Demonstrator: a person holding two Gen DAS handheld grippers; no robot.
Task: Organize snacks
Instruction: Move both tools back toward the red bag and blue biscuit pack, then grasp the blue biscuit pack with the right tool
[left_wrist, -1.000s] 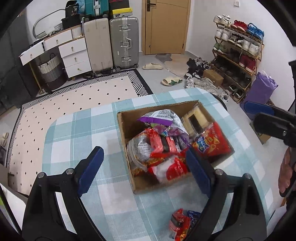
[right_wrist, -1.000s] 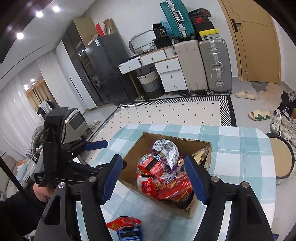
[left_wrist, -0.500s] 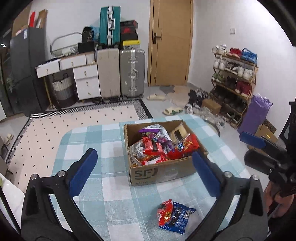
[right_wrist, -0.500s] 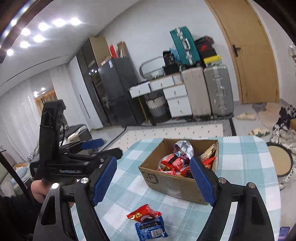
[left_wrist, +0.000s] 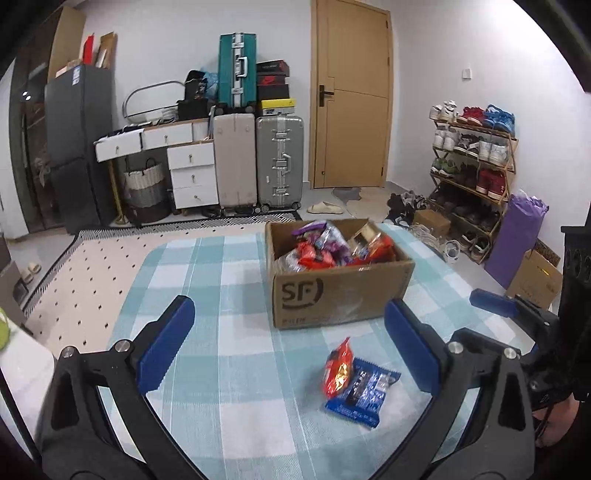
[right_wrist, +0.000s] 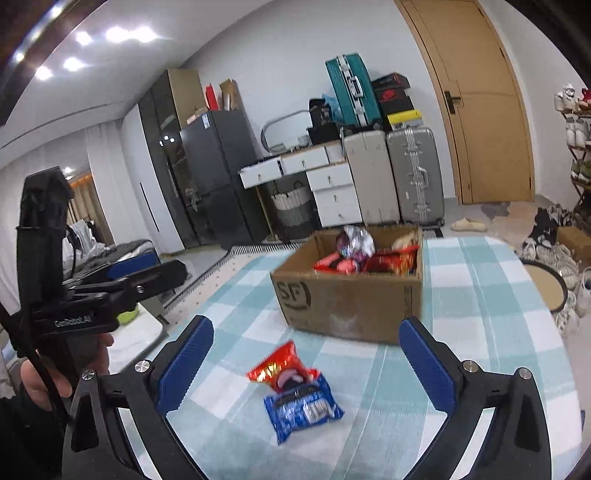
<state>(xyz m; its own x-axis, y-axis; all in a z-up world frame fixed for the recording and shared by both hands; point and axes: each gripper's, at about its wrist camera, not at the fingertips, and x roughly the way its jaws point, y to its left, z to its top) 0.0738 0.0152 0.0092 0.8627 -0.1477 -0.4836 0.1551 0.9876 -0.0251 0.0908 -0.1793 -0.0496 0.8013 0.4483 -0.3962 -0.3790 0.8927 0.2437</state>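
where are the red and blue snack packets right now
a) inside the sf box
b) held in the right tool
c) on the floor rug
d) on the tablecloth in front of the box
d: the red packet and blue packet lie on the checked tablecloth in front of the cardboard box, overlapping.

One brown cardboard box (left_wrist: 340, 291) holds a heap of snack packets, too jumbled to count; two packets, one red (left_wrist: 337, 369), one blue (left_wrist: 364, 389), lie outside.

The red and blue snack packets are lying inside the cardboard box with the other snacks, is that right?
Not quite. The red packet and blue packet lie on the tablecloth in front of the box, not inside it. The left wrist view shows this; the other snacks are in the box.
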